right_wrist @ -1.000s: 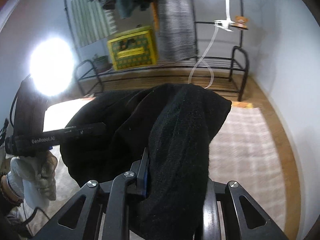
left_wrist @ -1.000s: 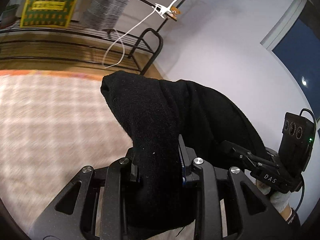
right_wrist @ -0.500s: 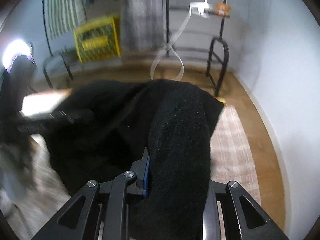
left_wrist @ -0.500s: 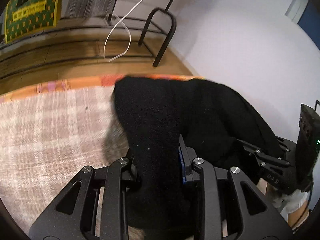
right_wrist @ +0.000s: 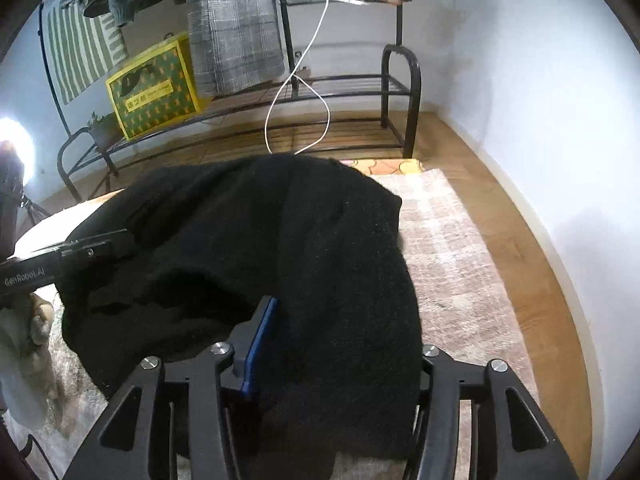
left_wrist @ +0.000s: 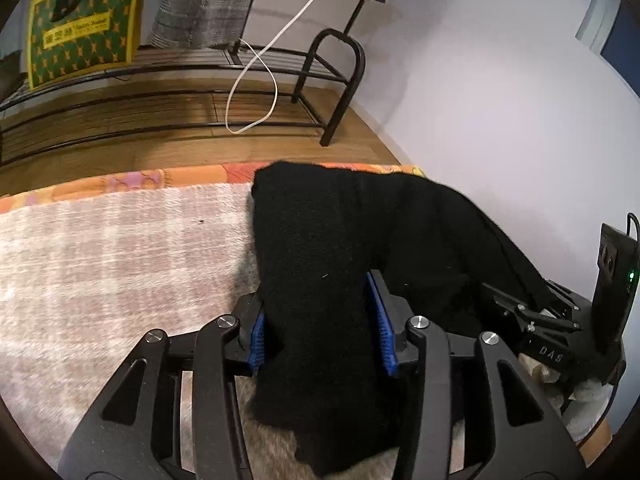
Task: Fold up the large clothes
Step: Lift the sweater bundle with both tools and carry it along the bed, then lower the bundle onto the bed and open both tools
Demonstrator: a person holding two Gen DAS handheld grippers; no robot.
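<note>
Plainly, left gripper (left_wrist: 320,316) marked "GenRobot.AI", right gripper (right_wrist: 340,344) marked "DAS", each clamping black garment (right_wrist: 248,232) over rug (left_wrist: 112,248).

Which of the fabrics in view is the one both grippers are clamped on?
The black garment: the left gripper and right gripper each pinch it. The grey plaid cloth and green striped cloth hang on the rack behind.

We see the black garment (left_wrist: 320,264) as thick, matt, fuzzy knit cloth. Beneath it the rug (left_wrist: 112,256) looks shaggy and soft, its orange border (left_wrist: 132,182) smoother. Beyond the rug, the floor (right_wrist: 532,264) is glossy wood and the rack (right_wrist: 396,92) dark painted metal. The gripper pads (left_wrist: 382,326) are ribbed blue plastic.
</note>
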